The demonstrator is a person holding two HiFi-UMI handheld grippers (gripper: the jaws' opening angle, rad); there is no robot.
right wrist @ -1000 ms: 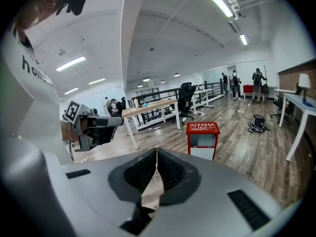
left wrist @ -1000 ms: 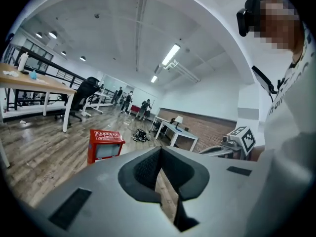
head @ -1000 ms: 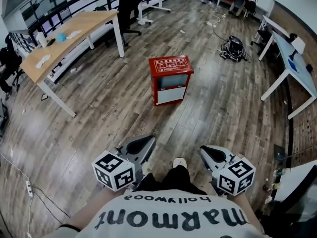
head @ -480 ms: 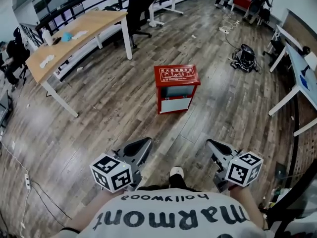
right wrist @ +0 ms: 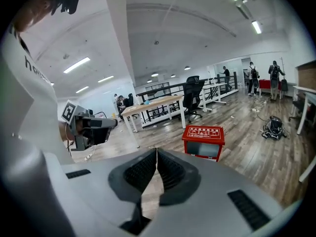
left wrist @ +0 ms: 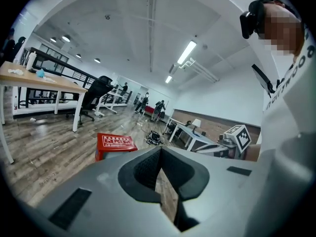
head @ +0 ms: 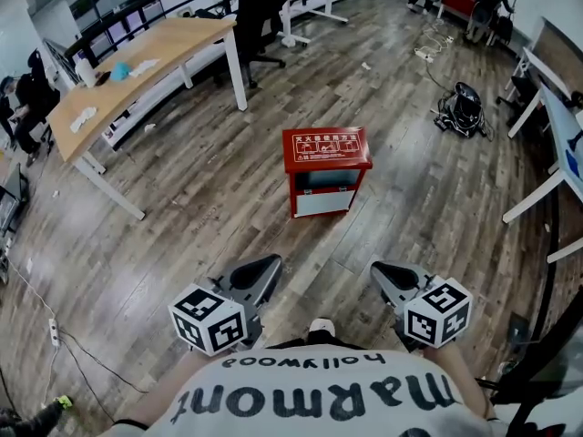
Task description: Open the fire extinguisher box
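Note:
A red fire extinguisher box [head: 325,168] stands on the wooden floor ahead of me, lid down, with a window in its front face. It also shows as the red box [left wrist: 115,143] in the left gripper view and as the red box [right wrist: 203,140] in the right gripper view. My left gripper [head: 271,264] is held low near my body, shut and empty. My right gripper [head: 378,272] is beside it, also shut with nothing in it. Both are well short of the box.
A long wooden table [head: 137,69] stands at the back left with an office chair [head: 264,7] beyond it. White desks [head: 551,126] line the right side, with a black bag [head: 462,109] on the floor near them. People stand at the far end of the room.
The box has come nearer and lower in the head view as I walk toward it. Both grippers stay shut and keep their place in front of my body.

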